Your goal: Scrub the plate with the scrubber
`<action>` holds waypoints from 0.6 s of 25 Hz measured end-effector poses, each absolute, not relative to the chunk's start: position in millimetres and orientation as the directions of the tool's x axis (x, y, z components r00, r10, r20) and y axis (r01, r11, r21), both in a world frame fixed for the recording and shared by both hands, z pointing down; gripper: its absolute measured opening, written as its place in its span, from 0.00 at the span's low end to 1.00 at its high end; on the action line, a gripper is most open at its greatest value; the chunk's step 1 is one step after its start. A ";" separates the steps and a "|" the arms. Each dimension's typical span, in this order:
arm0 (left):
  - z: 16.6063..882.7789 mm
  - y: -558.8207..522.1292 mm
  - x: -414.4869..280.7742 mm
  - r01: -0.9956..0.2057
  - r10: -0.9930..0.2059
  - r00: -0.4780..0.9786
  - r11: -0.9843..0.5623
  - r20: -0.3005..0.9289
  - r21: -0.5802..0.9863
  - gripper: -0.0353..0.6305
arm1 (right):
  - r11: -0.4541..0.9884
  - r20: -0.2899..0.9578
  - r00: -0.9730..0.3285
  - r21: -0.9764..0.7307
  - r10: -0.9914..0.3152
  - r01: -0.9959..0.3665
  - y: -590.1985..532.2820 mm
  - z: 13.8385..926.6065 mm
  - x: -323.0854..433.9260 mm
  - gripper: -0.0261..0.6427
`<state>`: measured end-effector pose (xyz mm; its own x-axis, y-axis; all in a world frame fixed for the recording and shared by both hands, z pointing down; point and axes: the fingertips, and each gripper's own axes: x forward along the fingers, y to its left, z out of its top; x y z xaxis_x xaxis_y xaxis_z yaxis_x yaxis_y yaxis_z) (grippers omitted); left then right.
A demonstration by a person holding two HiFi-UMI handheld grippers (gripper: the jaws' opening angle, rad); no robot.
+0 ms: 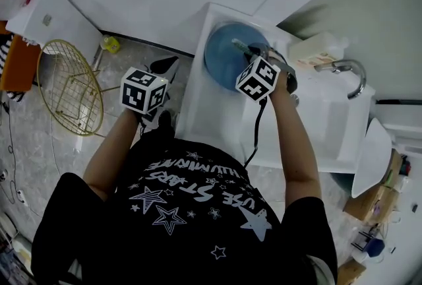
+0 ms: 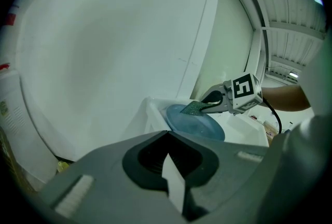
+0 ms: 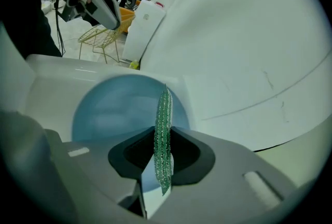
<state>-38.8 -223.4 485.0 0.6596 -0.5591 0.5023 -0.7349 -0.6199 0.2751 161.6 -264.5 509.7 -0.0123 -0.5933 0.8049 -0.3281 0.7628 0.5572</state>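
Observation:
A round blue plate [image 1: 224,56] lies at the left end of the white sink unit [image 1: 211,112]; it also shows in the left gripper view [image 2: 199,125] and the right gripper view [image 3: 116,109]. My right gripper [image 1: 254,51] is shut on a thin green scrubber [image 1: 239,45], which stands on edge between the jaws [image 3: 164,114] over the plate's right part. Whether the scrubber touches the plate I cannot tell. My left gripper [image 1: 163,68] hangs left of the sink over the floor, jaws shut with nothing in them [image 2: 167,135].
A chrome tap [image 1: 349,71] and a white soap bottle [image 1: 315,47] stand at the sink's right. A gold wire chair [image 1: 69,87] sits on the floor at left. A white curved wall [image 2: 114,46] rises behind the sink.

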 end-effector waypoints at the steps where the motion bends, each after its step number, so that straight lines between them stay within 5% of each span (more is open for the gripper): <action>1: 485.9 -225.3 -38.0 -0.734 -0.556 0.660 -0.621 0.505 0.276 0.06 | 0.754 0.800 0.001 0.566 -0.600 -0.333 -271.9 510.9 165.0 0.20; 15: 496.2 -238.1 -32.7 -0.741 -0.542 0.649 -0.608 0.534 0.285 0.06 | 0.764 0.834 0.057 0.528 -0.549 -0.370 -298.6 544.8 176.6 0.20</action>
